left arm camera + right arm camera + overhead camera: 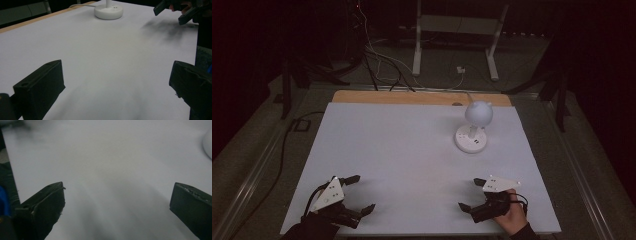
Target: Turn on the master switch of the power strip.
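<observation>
— Near the table's [362,130] front edge, well short of the lamp [473,127]: that's where both your grippers sit. Left gripper [360,192] state?

— Spread wide, nothing between the jaws. The left gripper view has its two black jaws far apart over bare white tabletop [100,50], with the lamp's round base [108,11] far ahead.

— Right gripper [471,194]?

— Same, spread wide, holding nothing. It's nearer the lamp than your left one, but still well apart from it. In its own view the jaws stand apart over plain white surface [112,157], and a sliver of the lamp base [208,143] shows at the edge.

— Lamp position?

— Toward the far right part of the table, upright on its white round base, globe-shaped head on top. A thin cord runs off the back edge behind it. Neither gripper touches it.

— Hands?

— Your right hand [512,217] wraps the right gripper's handle, and your left one is in a dark sleeve.
</observation>
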Demonstrator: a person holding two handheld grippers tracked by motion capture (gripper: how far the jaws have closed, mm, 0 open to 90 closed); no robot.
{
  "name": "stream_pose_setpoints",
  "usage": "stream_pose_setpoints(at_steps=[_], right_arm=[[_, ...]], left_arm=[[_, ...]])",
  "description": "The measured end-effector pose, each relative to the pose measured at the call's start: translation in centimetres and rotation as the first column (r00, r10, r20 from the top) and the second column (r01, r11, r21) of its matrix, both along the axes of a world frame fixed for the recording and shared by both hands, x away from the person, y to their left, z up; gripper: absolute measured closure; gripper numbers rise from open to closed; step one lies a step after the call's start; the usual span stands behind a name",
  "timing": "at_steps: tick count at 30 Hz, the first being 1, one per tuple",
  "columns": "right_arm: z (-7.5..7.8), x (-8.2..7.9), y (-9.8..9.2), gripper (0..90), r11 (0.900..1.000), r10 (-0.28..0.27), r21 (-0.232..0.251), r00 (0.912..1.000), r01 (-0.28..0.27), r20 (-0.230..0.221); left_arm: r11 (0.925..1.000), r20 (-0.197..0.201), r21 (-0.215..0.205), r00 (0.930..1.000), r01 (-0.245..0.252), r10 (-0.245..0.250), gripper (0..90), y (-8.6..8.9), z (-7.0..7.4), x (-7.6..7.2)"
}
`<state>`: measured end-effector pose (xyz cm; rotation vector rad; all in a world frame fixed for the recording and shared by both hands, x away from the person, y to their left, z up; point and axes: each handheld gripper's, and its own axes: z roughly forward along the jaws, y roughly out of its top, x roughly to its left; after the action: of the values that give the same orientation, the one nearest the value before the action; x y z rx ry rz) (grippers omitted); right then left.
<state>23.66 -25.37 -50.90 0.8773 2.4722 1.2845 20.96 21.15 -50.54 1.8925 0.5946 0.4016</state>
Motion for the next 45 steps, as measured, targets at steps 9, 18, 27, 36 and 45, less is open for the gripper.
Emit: stream_pose_setpoints(at_steps=[9,18,27,36,45], right_arm=[[0.7,-0.2,0.6,0.0,0.999,0.033,0.006,0.9993,-0.033,-0.019],[1.4,-0.5,1.5,0.0,0.998,0.057,0.018,0.9979,-0.056,-0.030],[2.5,-0.5,1.8,0.0,0.997,0.069,0.046,0.9972,-0.068,-0.027],[4.0,-0.1,2.0,0.5,0.995,0.078,0.057,0.9969,-0.077,-0.012],[5.2,0.5,1.8,0.5,0.995,0.059,0.083,0.9982,-0.059,0.001]], left_arm=[[1.0000,0.003,-0.006,1.0000,0.000,0.000,0.2,0.0,0.0,0.0],[0.9999,0.009,-0.005,0.9999,0.010,-0.010,0.2,-0.2,0.1,-0.1],[1.0000,0.005,-0.005,1.0000,0.006,-0.006,0.3,-0.2,0.1,0.0],[1.0000,0.002,-0.001,1.0000,0.001,-0.001,0.2,-0.2,0.1,0.0],[1.0000,0.005,-0.005,1.0000,0.000,0.000,0.3,-0.2,0.1,0.0]])
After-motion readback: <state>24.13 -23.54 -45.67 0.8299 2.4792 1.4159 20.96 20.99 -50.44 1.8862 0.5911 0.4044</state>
